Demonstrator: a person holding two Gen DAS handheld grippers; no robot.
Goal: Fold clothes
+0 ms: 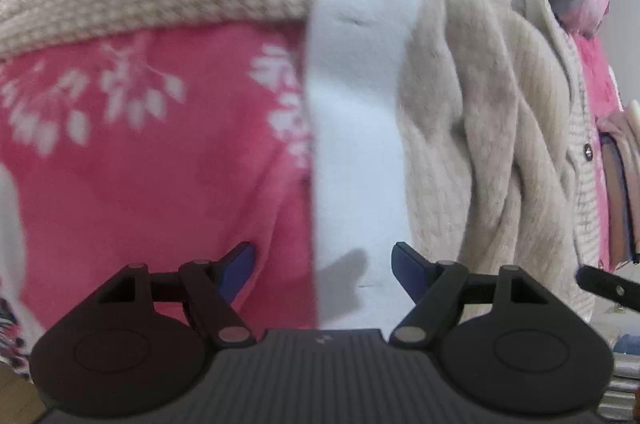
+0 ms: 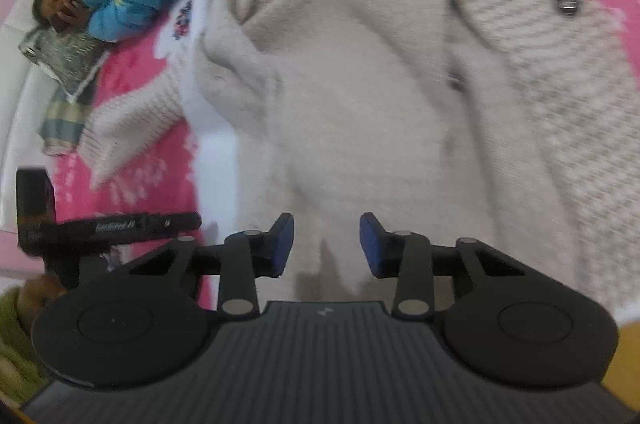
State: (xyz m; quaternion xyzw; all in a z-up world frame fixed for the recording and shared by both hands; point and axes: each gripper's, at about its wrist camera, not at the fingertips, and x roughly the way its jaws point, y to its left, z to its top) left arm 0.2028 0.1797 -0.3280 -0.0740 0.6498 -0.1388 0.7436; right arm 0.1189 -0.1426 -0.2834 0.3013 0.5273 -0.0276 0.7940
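Both wrist views close above cardigan (image 1: 500,152), shared

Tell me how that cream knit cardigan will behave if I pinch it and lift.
The cream cardigan lies in deep soft folds, so it will probably sag and drape. Its thick knit suggests some weight. The open right gripper should hold the fuzzy surface without slipping.

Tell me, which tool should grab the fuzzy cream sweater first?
Probably the right tool: it is open with the cream sweater directly ahead. The left tool, also open, faces white cloth and pink blanket.
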